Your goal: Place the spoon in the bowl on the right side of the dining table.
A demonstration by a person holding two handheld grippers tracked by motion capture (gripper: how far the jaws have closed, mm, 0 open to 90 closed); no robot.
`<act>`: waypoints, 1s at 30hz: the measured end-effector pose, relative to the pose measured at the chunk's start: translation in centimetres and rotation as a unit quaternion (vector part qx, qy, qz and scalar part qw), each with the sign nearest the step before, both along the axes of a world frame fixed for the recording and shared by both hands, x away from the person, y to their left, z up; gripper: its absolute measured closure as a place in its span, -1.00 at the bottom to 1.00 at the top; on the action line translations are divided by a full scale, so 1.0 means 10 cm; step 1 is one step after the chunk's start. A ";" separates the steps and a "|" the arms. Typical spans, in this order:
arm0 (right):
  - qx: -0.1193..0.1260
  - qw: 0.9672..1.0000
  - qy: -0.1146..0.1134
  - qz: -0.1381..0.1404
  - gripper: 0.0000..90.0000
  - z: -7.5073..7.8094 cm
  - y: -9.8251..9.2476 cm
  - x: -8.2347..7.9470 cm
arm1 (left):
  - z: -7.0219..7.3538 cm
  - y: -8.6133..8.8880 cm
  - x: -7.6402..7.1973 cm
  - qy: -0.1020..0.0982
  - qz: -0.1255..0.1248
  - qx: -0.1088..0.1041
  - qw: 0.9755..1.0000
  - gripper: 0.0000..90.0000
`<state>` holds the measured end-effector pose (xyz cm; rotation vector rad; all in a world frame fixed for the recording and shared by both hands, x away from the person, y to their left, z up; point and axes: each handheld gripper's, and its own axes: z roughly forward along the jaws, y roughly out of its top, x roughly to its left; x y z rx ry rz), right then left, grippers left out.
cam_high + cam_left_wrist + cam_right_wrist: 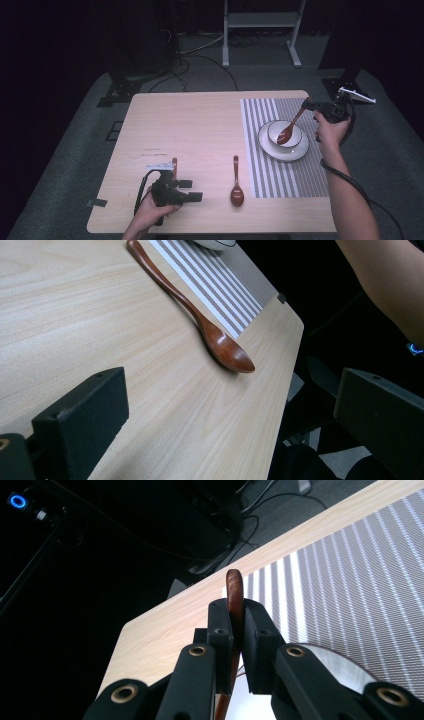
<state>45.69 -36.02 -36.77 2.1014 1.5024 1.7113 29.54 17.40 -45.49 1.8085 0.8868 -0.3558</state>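
Wooden table [200, 125], held spoon [290, 127] tilted, bowl end down

left gripper [192, 197]: jaws apart, low | right gripper [306, 104]: clamped, raised

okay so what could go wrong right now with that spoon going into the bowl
The right claw pinches the spoon only near its handle tip, so the spoon could pivot or slip out. Its head sits in the bowl, which rests loose on a plate; a push might tip or slide the bowl. The other spoon lies near the table edge, by the open left claw.
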 end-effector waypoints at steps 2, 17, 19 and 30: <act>0.000 1.000 0.001 -0.007 0.85 -0.03 -0.02 0.00 | 0.00 0.00 0.00 0.000 0.000 0.000 1.000 -1.00; 0.002 0.999 0.005 -0.036 0.84 -0.18 -0.14 -0.04 | 0.00 0.00 0.00 0.000 0.000 -0.002 1.000 -1.00; 0.002 0.999 0.007 -0.038 0.84 -0.20 -0.15 -0.04 | 0.00 0.00 0.00 0.000 0.000 -0.002 1.000 -1.00; -0.003 0.999 0.016 -0.040 0.84 -0.33 -0.16 -0.06 | 0.00 0.00 0.00 -0.001 0.001 -0.001 1.000 -1.00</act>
